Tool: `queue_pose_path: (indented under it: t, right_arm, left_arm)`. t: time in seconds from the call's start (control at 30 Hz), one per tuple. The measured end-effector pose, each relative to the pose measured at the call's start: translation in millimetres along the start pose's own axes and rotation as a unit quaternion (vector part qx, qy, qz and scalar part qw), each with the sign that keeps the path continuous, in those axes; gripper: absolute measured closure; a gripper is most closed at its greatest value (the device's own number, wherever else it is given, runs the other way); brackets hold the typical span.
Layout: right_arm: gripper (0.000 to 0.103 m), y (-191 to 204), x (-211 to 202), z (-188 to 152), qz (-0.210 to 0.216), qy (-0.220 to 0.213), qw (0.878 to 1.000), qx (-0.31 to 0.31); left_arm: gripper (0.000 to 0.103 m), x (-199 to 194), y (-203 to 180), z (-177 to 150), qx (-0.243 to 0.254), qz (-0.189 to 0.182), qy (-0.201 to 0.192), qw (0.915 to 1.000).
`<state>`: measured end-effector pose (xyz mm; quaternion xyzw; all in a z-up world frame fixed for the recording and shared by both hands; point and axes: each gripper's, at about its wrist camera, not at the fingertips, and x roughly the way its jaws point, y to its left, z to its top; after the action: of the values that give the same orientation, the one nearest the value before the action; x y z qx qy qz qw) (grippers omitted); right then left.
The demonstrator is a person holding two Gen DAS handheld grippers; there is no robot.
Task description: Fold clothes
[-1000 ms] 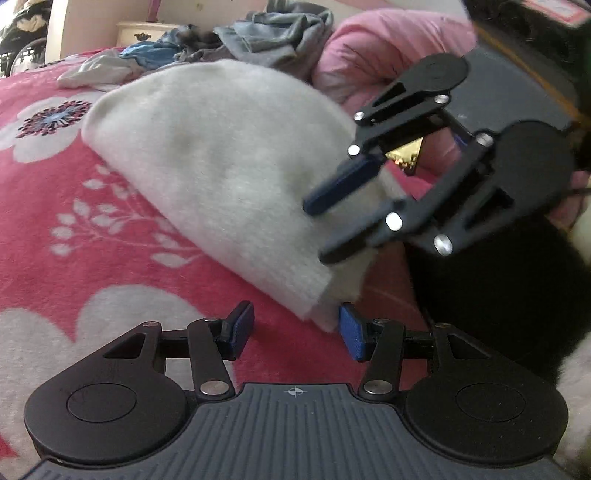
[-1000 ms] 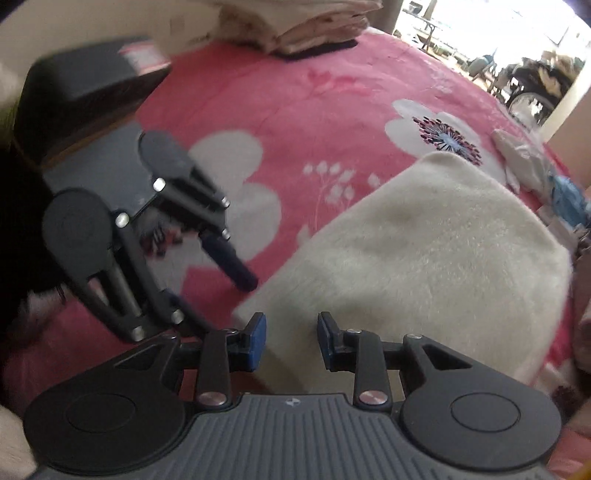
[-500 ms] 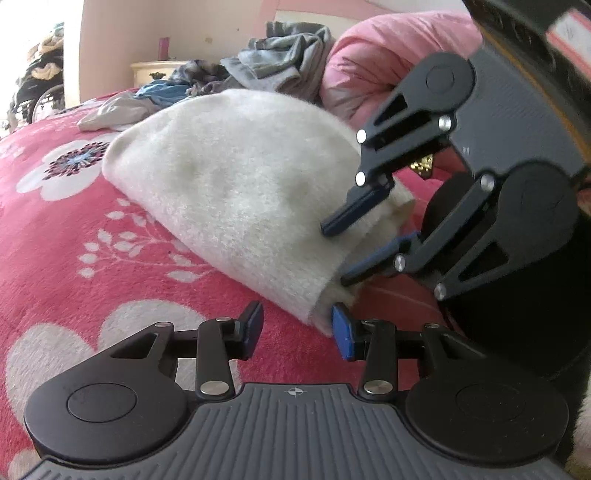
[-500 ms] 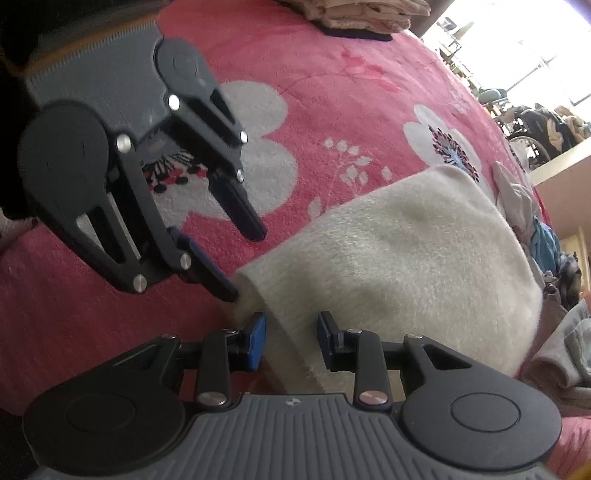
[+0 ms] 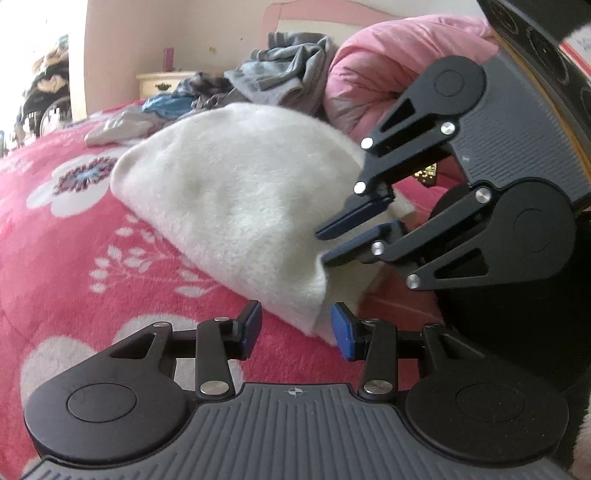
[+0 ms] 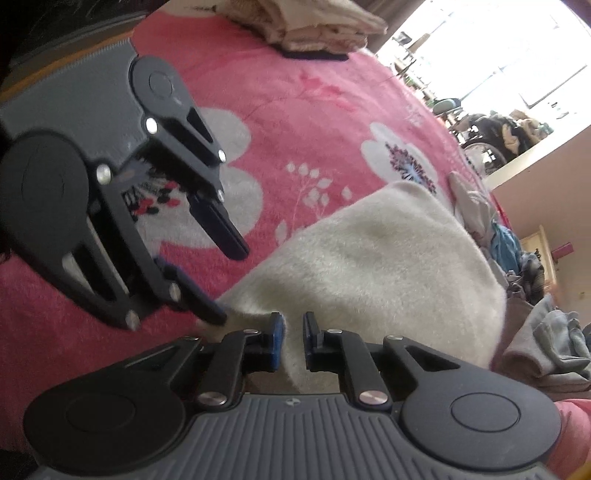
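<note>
- On the bed, a pink flowered blanket (image 5: 74, 266) covers everything; unsorted clothes (image 5: 280, 74) heap at the far end beside a pink quilt (image 5: 399, 62), and a folded stack (image 6: 314, 26) sits at another edge.
- White fleece garment (image 5: 236, 206) lies across the blanket, already doubled (it looks like one fold is in), its near corner pointing at both grippers.
- Right gripper (image 6: 293, 341): jaws closing narrowly, fleece edge between the pads, apparently pinched.
- Left gripper (image 5: 295, 330): jaws part-open, straddling the corner tip; pads not pressing the cloth.
- Risks, as I judge them:
  - thick pile may let the right pinch catch only the top layer, so the lower one drags and the fold skews;
  - the left jaws may shut on air, since the corner sits just at the pad tips;
  - the two grippers are close together and could knock fingers when lifting.
</note>
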<state>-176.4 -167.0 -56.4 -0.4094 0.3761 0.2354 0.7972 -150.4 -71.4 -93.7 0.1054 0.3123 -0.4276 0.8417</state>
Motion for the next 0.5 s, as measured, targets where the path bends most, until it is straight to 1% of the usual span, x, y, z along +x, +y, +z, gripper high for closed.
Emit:
queue_pose_path:
  t: [0.1, 0.17, 0.2, 0.23, 0.3, 0.4, 0.43, 0.5]
  right_arm:
    - [0.091, -0.7, -1.4, 2.4, -0.002, -0.014, 1.0, 0.008]
    - [0.091, -0.9, -1.5, 2.7, -0.003, -0.018, 1.0, 0.01]
    - [0.091, -1.2, -1.9, 2.3, -0.004, -0.02, 1.0, 0.01]
    - [0.091, -1.1, -2.8, 1.5, -0.004, -0.02, 1.0, 0.009]
    - [0.091, -1.4, -5.2, -0.3, -0.001, -0.019, 1.0, 0.006]
    - [0.091, 0.8, -6.9, -5.1, 0.015, 0.002, 1.0, -0.012]
    - [0.089, 2.1, -6.3, -7.3, 0.021, 0.008, 1.0, -0.018]
    - [0.074, 2.3, -2.8, -9.5, 0.029, 0.019, 0.999, -0.015]
  left_arm:
    - [0.061, 2.5, -4.4, 2.6, 0.009, 0.015, -0.01, 0.9998]
    - [0.064, 5.9, -4.0, 3.9, 0.002, 0.021, -0.013, 0.9997]
    - [0.068, 7.2, -3.7, 4.4, -0.001, 0.021, -0.014, 0.9997]
    - [0.071, 8.5, -3.4, 4.8, -0.005, 0.022, -0.014, 0.9996]
    - [0.073, 10.4, -3.8, 4.9, -0.007, 0.024, -0.014, 0.9996]
    - [0.074, 10.4, -3.7, 3.9, -0.006, 0.025, -0.013, 0.9996]
    - [0.074, 10.3, -3.1, 4.0, -0.007, 0.024, -0.012, 0.9996]
    - [0.074, 10.5, -1.6, 4.1, -0.009, 0.022, -0.011, 0.9997]
